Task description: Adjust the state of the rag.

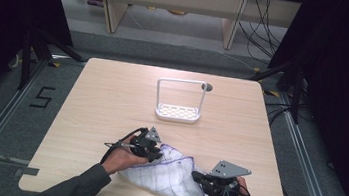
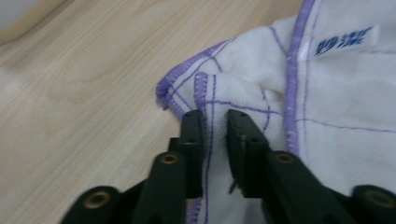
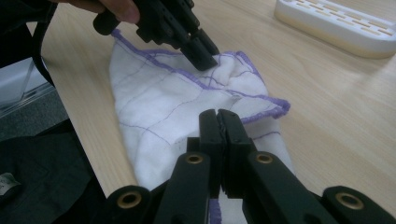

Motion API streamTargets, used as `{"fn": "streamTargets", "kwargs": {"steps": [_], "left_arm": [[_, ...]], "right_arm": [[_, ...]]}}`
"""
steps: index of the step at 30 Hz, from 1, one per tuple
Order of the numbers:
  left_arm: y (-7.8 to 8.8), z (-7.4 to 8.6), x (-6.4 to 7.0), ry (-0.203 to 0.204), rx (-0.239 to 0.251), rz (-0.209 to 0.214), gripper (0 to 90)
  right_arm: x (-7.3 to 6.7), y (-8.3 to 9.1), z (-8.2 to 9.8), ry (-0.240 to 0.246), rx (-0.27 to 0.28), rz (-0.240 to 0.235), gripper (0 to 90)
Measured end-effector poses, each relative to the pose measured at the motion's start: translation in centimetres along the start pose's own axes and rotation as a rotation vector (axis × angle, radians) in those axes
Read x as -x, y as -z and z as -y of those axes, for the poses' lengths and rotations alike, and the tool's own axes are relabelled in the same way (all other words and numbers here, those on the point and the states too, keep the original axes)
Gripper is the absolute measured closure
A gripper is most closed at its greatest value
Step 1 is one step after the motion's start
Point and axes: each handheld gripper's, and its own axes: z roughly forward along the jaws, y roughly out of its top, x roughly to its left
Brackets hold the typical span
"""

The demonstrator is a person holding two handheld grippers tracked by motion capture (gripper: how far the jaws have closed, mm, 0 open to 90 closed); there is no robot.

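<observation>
A white cloth with purple stitched edges lies crumpled near the table's front edge. My left gripper is at the cloth's left corner. In the left gripper view its jaws pinch a raised fold of the cloth, beside a small blue-lettered label. My right gripper is at the cloth's right side. Its jaws are pressed together with a purple hem caught low between them. The cloth stretches from there to the left gripper farther off.
A white plastic rack with a tall hoop handle stands mid-table, behind the cloth; its slotted base appears in the right gripper view. The light wooden table is bare to the left and right. Shelving and cables sit beyond the far edge.
</observation>
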Motion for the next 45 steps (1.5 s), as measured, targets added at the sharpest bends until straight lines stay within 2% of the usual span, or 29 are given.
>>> {"fn": "streamTargets", "kwargs": {"steps": [2,3,4,5,6,7,9,10,11,12,13,14,15,16,17,19,23,24,29,34,37,38,39,40,41,42,43,44,45], "left_arm": [[0.4,-0.1,0.3,-0.008,0.06,-0.037,86.4],[0.4,-0.1,0.3,-0.008,0.06,-0.037,86.6],[1.4,-0.3,-0.1,-0.011,0.1,-0.067,86.7],[1.4,-0.3,-0.1,-0.011,0.1,-0.067,86.7],[2.7,-0.3,-0.9,0.011,0.138,-0.097,86.7],[3.4,-0.3,-1.5,0.032,0.154,-0.108,86.7],[4.1,-0.2,-2.0,0.049,0.169,-0.119,86.6],[4.9,0.0,-2.7,0.065,0.183,-0.131,86.6],[5.7,0.3,-3.3,0.087,0.205,-0.146,86.6],[7.1,1.0,-4.5,0.124,0.23,-0.183,86.6],[7.6,1.4,-4.9,0.156,0.255,-0.194,86.5],[8.1,1.9,-5.3,0.176,0.264,-0.196,86.5],[8.1,1.9,-5.3,0.176,0.264,-0.196,86.5],[8.6,3.0,-5.6,0.201,0.268,-0.198,86.4],[8.6,3.0,-5.6,0.201,0.268,-0.198,86.4],[8.5,4.6,-5.6,0.226,0.26,-0.175,86.3],[8.0,5.7,-5.3,0.236,0.247,-0.157,86.1],[7.6,6.2,-5.0,0.242,0.237,-0.142,85.9],[7.0,6.9,-4.5,0.227,0.203,-0.128,85.7],[6.7,7.3,-4.2,0.241,0.194,-0.122,84.3],[6.7,7.2,-4.3,0.251,0.204,-0.112,83.8],[6.7,7.2,-4.4,0.244,0.202,-0.114,83.7],[6.7,7.2,-4.4,0.244,0.202,-0.114,83.7],[6.7,7.1,-4.4,0.245,0.204,-0.117,83.5],[6.7,7.1,-4.4,0.245,0.204,-0.117,83.4],[6.8,7.0,-4.4,0.24,0.205,-0.112,83.2],[6.8,7.0,-4.4,0.24,0.205,-0.112,83.2],[6.7,7.0,-4.5,0.238,0.203,-0.114,83.0],[6.7,7.0,-4.5,0.238,0.203,-0.114,82.9]], "right_arm": [[0.1,0.2,-0.2,0.01,0.007,0.005,89.5],[0.2,0.2,-0.3,0.019,0.01,0.009,89.6],[0.3,0.3,-0.4,0.025,0.013,0.008,89.6],[0.3,0.3,-0.4,0.025,0.013,0.008,89.6],[0.7,0.6,-0.8,0.034,0.026,0.022,89.7],[0.9,0.7,-1.1,0.02,0.023,0.024,89.7],[1.3,0.7,-1.5,0.034,0.03,0.034,89.8],[1.7,0.6,-2.4,0.037,0.033,0.054,89.8],[1.7,0.6,-2.4,0.037,0.033,0.054,89.8],[2.5,0.4,-3.4,0.066,0.027,0.087,89.8],[3.1,0.2,-3.9,0.094,0.033,0.098,89.8],[3.6,0.0,-4.3,0.096,0.037,0.104,89.9],[3.6,0.0,-4.3,0.096,0.037,0.104,89.9],[4.3,-0.6,-4.7,0.098,0.028,0.114,89.9],[4.7,-0.9,-4.7,0.106,0.023,0.116,89.9],[5.0,-1.7,-4.2,0.093,0.001,0.114,89.9],[4.8,-2.6,-3.0,0.074,-0.027,0.093,89.9],[4.6,-2.8,-2.1,0.071,-0.044,0.082,89.9],[4.2,-2.1,0.1,0.086,-0.103,0.091,90.0],[4.0,-1.5,1.6,0.065,-0.117,0.089,89.7],[4.2,-1.5,1.1,0.04,-0.077,0.103,85.1],[4.5,-1.6,0.1,0.016,-0.043,0.117,72.6],[4.5,-1.6,0.1,0.016,-0.043,0.117,72.6],[4.8,-2.3,-1.1,-0.001,-0.032,0.131,62.4],[4.8,-2.3,-1.1,-0.001,-0.032,0.131,62.4],[5.0,-3.6,-2.2,-0.045,-0.026,0.138,55.7],[5.2,-4.5,-2.7,-0.045,-0.033,0.136,55.4],[5.4,-5.3,-3.1,-0.019,-0.054,0.131,54.0],[5.4,-5.3,-3.1,-0.019,-0.054,0.131,54.0]]}}
